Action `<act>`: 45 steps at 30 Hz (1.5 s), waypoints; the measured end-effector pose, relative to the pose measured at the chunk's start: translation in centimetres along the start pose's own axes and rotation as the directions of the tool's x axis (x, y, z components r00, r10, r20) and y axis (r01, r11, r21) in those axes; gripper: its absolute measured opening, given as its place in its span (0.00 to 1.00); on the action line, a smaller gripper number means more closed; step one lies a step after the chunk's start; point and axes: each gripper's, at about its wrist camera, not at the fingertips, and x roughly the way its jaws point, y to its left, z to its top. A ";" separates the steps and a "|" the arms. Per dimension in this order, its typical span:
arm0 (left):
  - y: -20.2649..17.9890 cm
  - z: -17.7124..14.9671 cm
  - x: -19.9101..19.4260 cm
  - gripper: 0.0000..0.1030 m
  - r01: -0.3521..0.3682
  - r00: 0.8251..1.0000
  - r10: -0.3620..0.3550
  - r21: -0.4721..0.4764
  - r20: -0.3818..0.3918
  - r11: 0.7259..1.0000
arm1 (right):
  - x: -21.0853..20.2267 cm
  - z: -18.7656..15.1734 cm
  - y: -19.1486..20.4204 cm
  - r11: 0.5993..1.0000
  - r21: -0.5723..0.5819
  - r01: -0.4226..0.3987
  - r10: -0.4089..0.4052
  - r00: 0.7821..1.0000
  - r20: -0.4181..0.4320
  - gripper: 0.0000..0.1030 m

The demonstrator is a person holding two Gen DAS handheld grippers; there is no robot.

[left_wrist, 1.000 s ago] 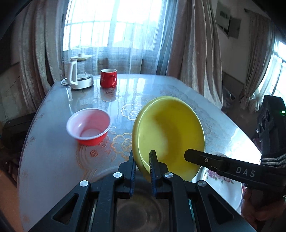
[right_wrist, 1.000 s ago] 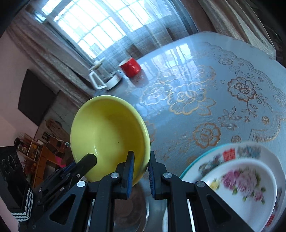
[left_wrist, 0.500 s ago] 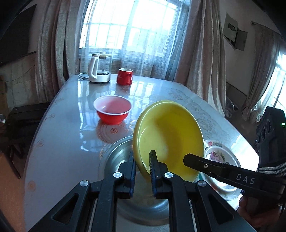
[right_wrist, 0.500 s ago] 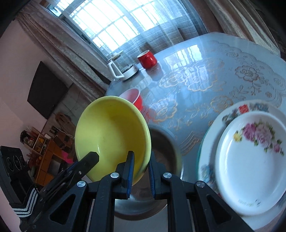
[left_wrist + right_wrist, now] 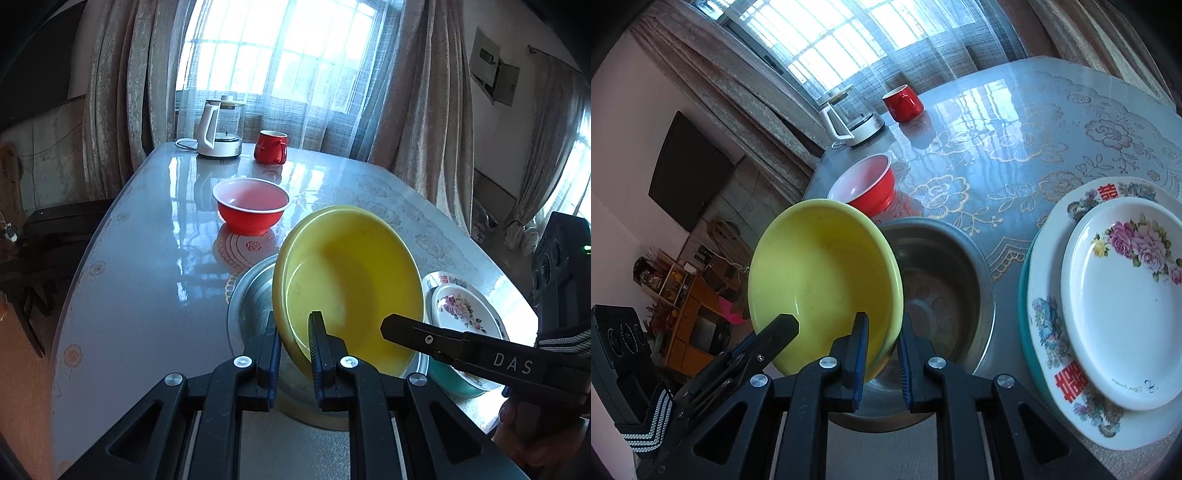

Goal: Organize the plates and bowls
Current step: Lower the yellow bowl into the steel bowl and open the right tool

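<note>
A yellow bowl [image 5: 351, 288] hangs tilted over a steel bowl [image 5: 251, 299] on the table. My left gripper [image 5: 293, 321] is shut on the yellow bowl's near-left rim. In the right wrist view, my right gripper [image 5: 882, 325] is shut on the right rim of the same yellow bowl [image 5: 820, 280], above the steel bowl [image 5: 942, 280]. A red bowl [image 5: 251, 210] stands farther back. To the right lies a stack of plates, a small flowered plate [image 5: 1126, 295] on a larger patterned plate [image 5: 1045, 321] with a teal one beneath.
A white kettle [image 5: 219, 129] and a red mug [image 5: 271, 147] stand at the far end of the glossy table [image 5: 147, 295], near the curtained window. The table's left edge drops off toward dark furniture. A hand grips the right tool at the lower right.
Both grippers have carried the yellow bowl back toward the near table edge and a little lower. The steel bowl and the plate stack now show more fully beneath and beside it.
</note>
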 end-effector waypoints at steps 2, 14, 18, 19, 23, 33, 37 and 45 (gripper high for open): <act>0.2 -0.3 0.1 0.14 -0.001 1.000 0.001 -0.005 -0.010 1.000 | 0.2 -0.2 0.0 1.000 -0.002 -0.002 0.002 1.000 -0.009 0.15; 0.3 -1.1 1.4 0.15 -0.001 0.998 0.002 0.018 -0.055 1.000 | 1.1 -1.2 -0.6 0.999 0.017 0.028 -0.027 0.998 -0.056 0.15; 0.1 -1.0 2.0 0.15 -0.009 0.998 0.011 0.032 -0.070 0.999 | 0.9 -1.3 -0.7 0.998 0.013 0.055 -0.054 0.997 -0.063 0.15; 0.0 -1.0 2.0 0.15 -0.012 0.998 0.015 0.036 -0.069 0.999 | 0.9 -1.3 -0.7 0.998 0.014 0.058 -0.057 0.996 -0.064 0.15; -0.3 -1.0 2.2 0.15 -0.027 0.998 0.031 0.060 -0.060 0.998 | 0.9 -1.2 -0.9 0.997 0.013 0.072 -0.071 0.995 -0.065 0.15; -0.4 -0.9 3.5 0.16 -0.046 0.995 0.054 0.091 -0.085 0.995 | 1.0 -0.8 -0.8 0.995 0.012 0.097 -0.095 0.991 -0.090 0.17; -0.4 -0.9 3.8 0.16 -0.046 0.994 0.055 0.100 -0.092 0.994 | 0.9 -0.4 -0.7 0.995 0.017 0.100 -0.098 0.991 -0.095 0.22; -0.4 -0.9 4.1 0.16 -0.047 0.993 0.059 0.119 -0.103 0.992 | 0.7 -0.2 -0.8 0.992 0.022 0.124 -0.122 0.989 -0.090 0.19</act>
